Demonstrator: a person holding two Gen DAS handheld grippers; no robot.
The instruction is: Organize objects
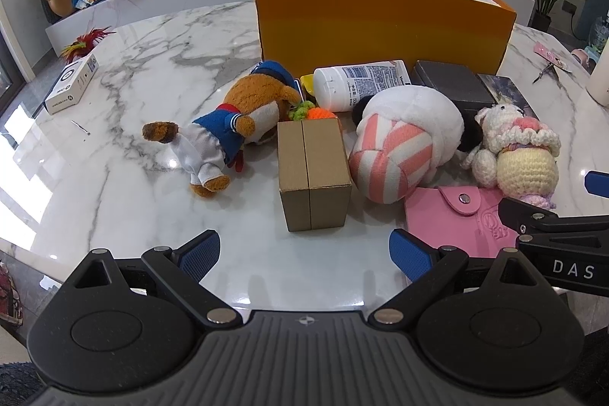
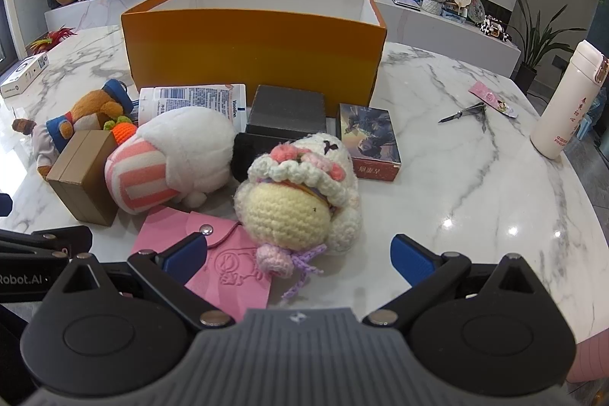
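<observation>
Your left gripper (image 1: 304, 253) is spread wide and holds nothing. Your right gripper (image 2: 298, 253) is spread wide too, and it is empty. The toys and boxes lie in a bunch on the table (image 2: 475, 177), just in front of the orange box (image 2: 255, 52), which is open at the top. The brown box (image 1: 314, 174) sits straight ahead of your left gripper, near it, and its long side points away from you toward the orange box. The knit doll (image 2: 293, 193) lies right in front of your right gripper, with its pink foot and purple bow close to the gap between the fingers. It rests partly on the pink pouch (image 2: 228, 265). So I think the left hand is best for the brown box and the right hand for the doll. Behind them lie the striped plush (image 1: 396, 147), the bear (image 1: 236, 124), the white tube (image 2: 194, 101), the black box (image 2: 287, 109) and the picture box (image 2: 369, 136). The tube reads "Vaseline", as far as I can tell. The right gripper's arm reads "DAS" in the left view, and the left gripper's arm reads "Robot.AI" in the right view. The white bottle (image 2: 567, 101) has red writing that I cannot read.
</observation>
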